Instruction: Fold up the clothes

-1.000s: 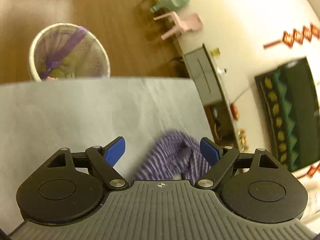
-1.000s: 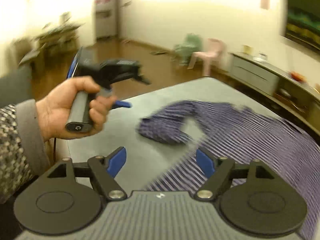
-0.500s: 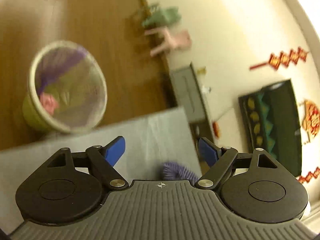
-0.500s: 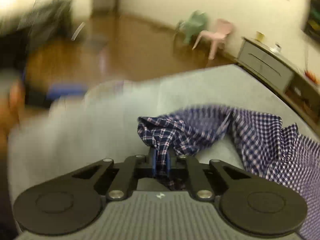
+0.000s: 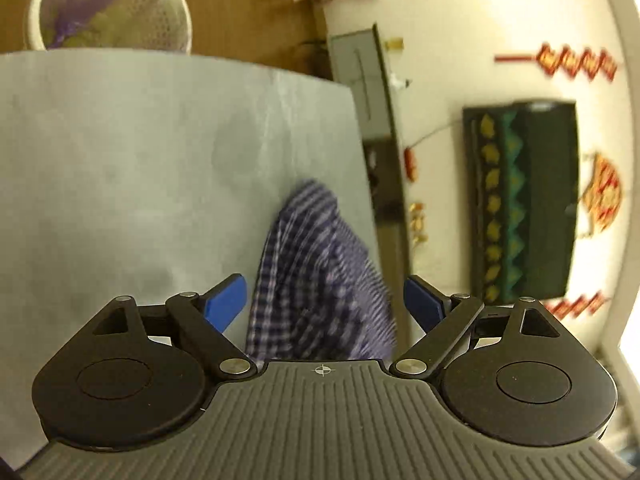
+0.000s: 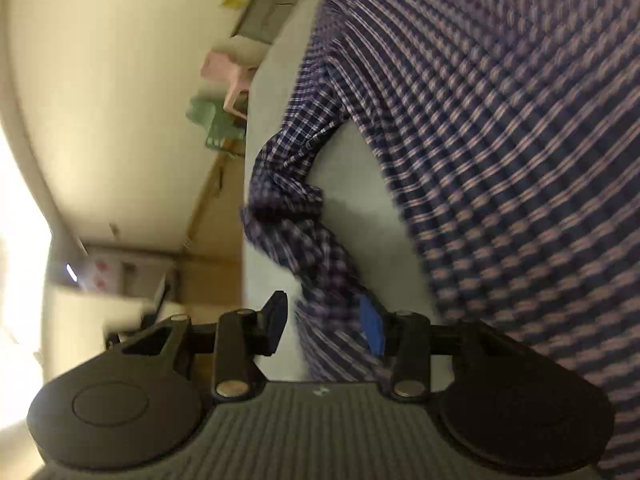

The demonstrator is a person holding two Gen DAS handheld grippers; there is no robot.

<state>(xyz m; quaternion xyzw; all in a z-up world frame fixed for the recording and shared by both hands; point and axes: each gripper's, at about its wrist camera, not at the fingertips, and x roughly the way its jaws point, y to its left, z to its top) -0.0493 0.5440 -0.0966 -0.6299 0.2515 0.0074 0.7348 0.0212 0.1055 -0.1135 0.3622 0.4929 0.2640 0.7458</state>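
Checked shirt (image 6: 500,160) — soft, rumpled, perhaps cotton

Free room vs. obstacles on the table

Left wrist view: the grey table (image 5: 120,168) is bare across its left and middle up to the far edge, so there's wide passage there; the checked shirt (image 5: 316,264) piles along the right edge, between the opening jaws of the left gripper (image 5: 324,304). A mesh basket (image 5: 108,4) stands just beyond the far edge, a cabinet (image 5: 360,76) off the right edge. Right wrist view (blurred, prob. tilted): shirt covers most of the table; a bunched sleeve (image 6: 288,200) sits at the edge, w/ a small bare patch beside it.
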